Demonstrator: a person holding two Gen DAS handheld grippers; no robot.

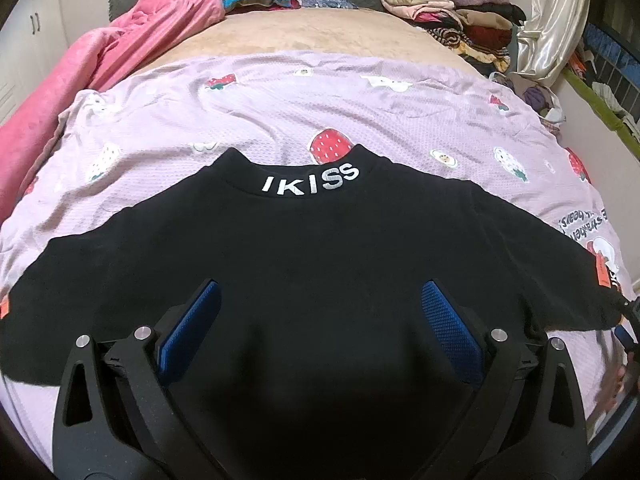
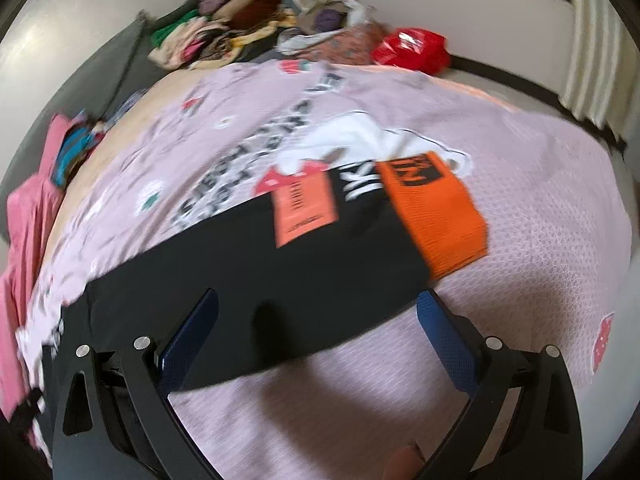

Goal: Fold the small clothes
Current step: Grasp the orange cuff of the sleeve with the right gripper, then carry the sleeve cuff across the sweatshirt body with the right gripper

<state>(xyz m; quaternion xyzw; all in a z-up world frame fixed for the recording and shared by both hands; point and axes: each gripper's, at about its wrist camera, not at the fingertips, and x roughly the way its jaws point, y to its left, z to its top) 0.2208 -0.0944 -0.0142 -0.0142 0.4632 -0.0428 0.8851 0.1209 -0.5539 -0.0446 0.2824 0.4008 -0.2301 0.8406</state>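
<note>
**Operator:** Claw on the left (image 1: 318, 320) is spread wide, pinching nothing; I have it hovering over the near middle of the black sweatshirt (image 1: 304, 248). My right claw (image 2: 318, 328) is spread just as wide and also empty, above the right sleeve (image 2: 280, 280).

**Observer:** Where does the garment lie?

**Operator:** Flat on the bed, on the lilac strawberry-print sheet (image 1: 280, 112). Its lettered collar (image 1: 310, 182) points to the far side, and both sleeves are stretched out left and right. The right one ends in an orange cuff (image 2: 434, 216), with an orange tag (image 2: 302, 208) beside it.

**Observer:** How far along are we?

**Operator:** By my reading, at the start. The sweatshirt is laid out smooth, and I see no fold in it: no sleeve turned in, no hem brought up. All the folding is left.

**Observer:** Anything else finished?

**Operator:** A stack of folded clothes (image 1: 452, 12) sits at the far right of the bed; whether that belongs to this job I cannot tell. A pink blanket (image 1: 120, 40) is heaped at the far left. The right view is blurred, so I would not trust fine detail there.
</note>
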